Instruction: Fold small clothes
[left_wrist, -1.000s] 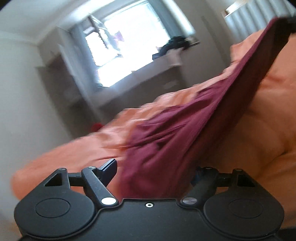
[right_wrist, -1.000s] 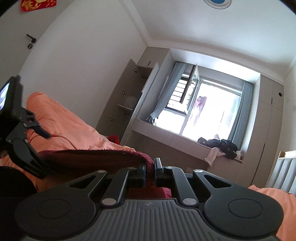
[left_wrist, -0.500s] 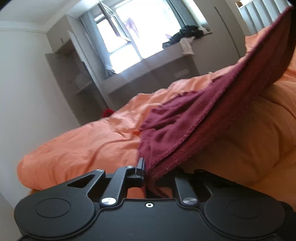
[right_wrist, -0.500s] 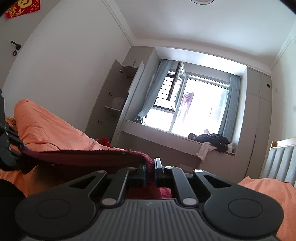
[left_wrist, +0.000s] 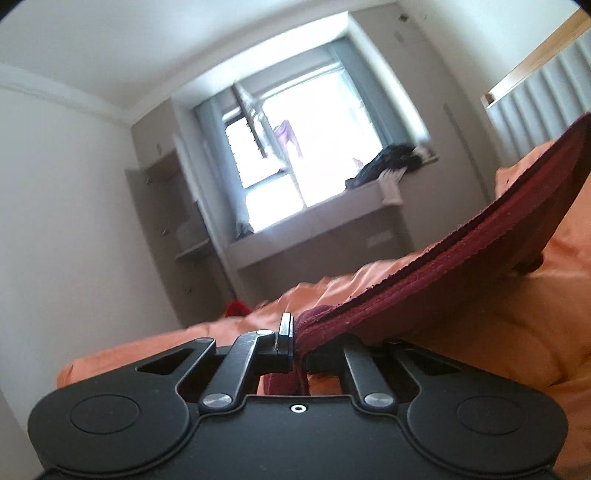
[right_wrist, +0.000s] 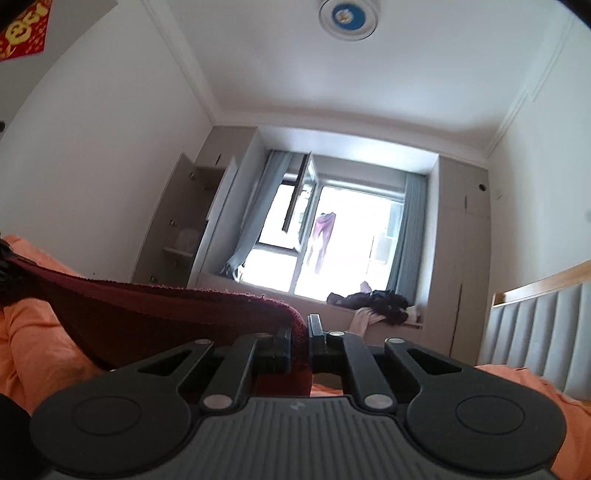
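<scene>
A dark red knitted garment (left_wrist: 461, 258) is stretched above an orange duvet (left_wrist: 498, 343). My left gripper (left_wrist: 297, 332) is shut on one corner of it, and the cloth runs taut from the pads up to the right edge of the left wrist view. In the right wrist view the same garment (right_wrist: 155, 314) spans from the far left to my right gripper (right_wrist: 300, 339), which is shut on its other corner. The cloth hangs in a shallow sag between the two grips.
The orange duvet (right_wrist: 33, 350) covers the bed below both grippers. A grey padded headboard (right_wrist: 543, 332) rises at the right. Ahead stands a window bench with a pile of dark clothes (right_wrist: 380, 301), an open wardrobe (right_wrist: 184, 236) to its left.
My left gripper closed on the garment's corner, then lifted it off the duvet. The right gripper also rose with its corner, and the cloth now hangs stretched between them.
</scene>
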